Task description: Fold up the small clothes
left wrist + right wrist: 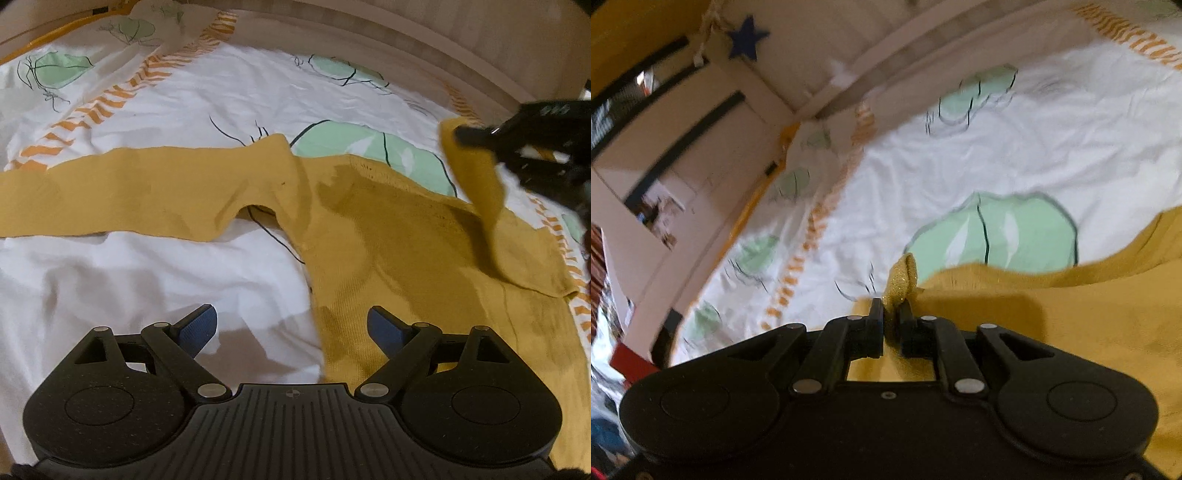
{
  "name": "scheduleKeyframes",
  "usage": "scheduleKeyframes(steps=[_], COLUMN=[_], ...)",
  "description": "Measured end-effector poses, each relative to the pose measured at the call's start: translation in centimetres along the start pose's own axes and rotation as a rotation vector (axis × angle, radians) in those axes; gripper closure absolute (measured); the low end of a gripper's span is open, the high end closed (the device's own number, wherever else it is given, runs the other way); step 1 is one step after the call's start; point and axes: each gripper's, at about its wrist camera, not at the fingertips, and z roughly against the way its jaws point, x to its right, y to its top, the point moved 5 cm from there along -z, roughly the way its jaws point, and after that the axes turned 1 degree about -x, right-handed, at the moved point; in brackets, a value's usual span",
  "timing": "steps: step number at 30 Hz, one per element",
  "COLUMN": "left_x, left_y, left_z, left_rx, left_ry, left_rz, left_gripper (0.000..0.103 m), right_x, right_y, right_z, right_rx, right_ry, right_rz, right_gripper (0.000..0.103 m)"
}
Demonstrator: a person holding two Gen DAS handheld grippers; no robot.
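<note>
my left gripper [291,326] hangs wide open at lower centre; my right gripper [891,321] pinches mustard cloth [903,280].

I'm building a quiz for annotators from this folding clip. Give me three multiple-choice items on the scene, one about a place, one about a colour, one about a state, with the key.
1. Where does the mustard-yellow knit sweater lie?
A. On a white bedsheet with green leaf prints
B. On a wooden floor
C. In a laundry basket

2. What colour are the pads on the left gripper?
A. Red
B. Blue
C. White

3. What is the right gripper doing?
A. Hanging wide open over bare sheet
B. Pinching a cuff of the sweater
C. Gripping a pillow

Key:
1 A, the sweater is spread across the bedsheet.
2 B, both pads beside the sweater's hem are blue.
3 B, the narrow jaws have yellow knit bunched between them, and the left wrist view shows the sleeve lifted off the body.
</note>
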Motion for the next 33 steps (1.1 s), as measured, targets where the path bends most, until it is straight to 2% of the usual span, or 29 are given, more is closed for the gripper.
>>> scheduleKeyframes(steps=[2, 4, 5, 6, 10, 12, 14, 16, 18, 21, 23, 28, 31, 33], left_x=[0.1, 0.2, 0.4, 0.6, 1.9, 3.0, 4.1, 4.9, 5.8, 6.4, 6.6, 7.1, 7.6, 7.8], left_y=[0.0, 0.2, 0.3, 0.6, 1.4, 2.1, 2.7, 3.1, 3.5, 4.1, 4.2, 4.1, 4.3, 4.4], left_z=[-0.2, -0.2, -0.3, -0.3, -0.6, -1.1, -1.8, -2.5, -3.6, -5.2, -6.2, -7.4, -7.6, -7.6], left_rx=[-0.001, -0.002, -0.002, -0.001, 0.014, 0.017, 0.021, 0.021, 0.009, 0.007, -0.012, -0.037, -0.036, -0.026], left_ry=[-0.005, -0.014, -0.020, -0.028, -0.049, -0.075, -0.091, -0.105, -0.117, -0.095, -0.079, -0.044, -0.019, -0.002], left_rz=[-0.002, 0.002, 0.004, 0.005, -0.014, -0.021, -0.025, -0.021, -0.019, -0.005, 0.000, -0.019, -0.054, -0.062], left_gripper=[0.014, 0.014, 0.014, 0.014, 0.014, 0.014, 0.014, 0.018, 0.020, 0.028, 0.034, 0.043, 0.046, 0.059], right_x=[0.2, 0.4, 0.6, 0.8, 1.5, 2.3, 3.3, 4.3, 5.4, 6.1, 6.4, 6.9, 7.5, 7.9], right_y=[-0.9, -1.1, -1.0, -0.9, -0.2, -0.2, -0.4, -1.0, -2.0, -3.8, -5.2, -8.5, -10.2, -10.9], right_z=[-0.5, -0.6, 0.1, 0.7, 2.9, 4.7, 6.7, 8.5, 10.2, 12.0, 12.6, 13.1, 12.9, 12.8], right_rx=[-0.015, -0.014, -0.002, 0.009, 0.074, 0.103, 0.127, 0.142, 0.155, 0.173, 0.178, 0.152, 0.133, 0.137], right_ry=[0.016, 0.030, 0.031, 0.023, -0.049, -0.107, -0.179, -0.247, -0.309, -0.391, -0.434, -0.457, -0.453, -0.462], right_rz=[0.004, -0.007, -0.002, 0.009, 0.064, 0.092, 0.128, 0.161, 0.190, 0.255, 0.292, 0.309, 0.302, 0.304], right_gripper=[0.078, 0.067, 0.056, 0.050, 0.049, 0.042, 0.040, 0.039, 0.031, 0.029, 0.020, 0.011, 0.010, 0.009])
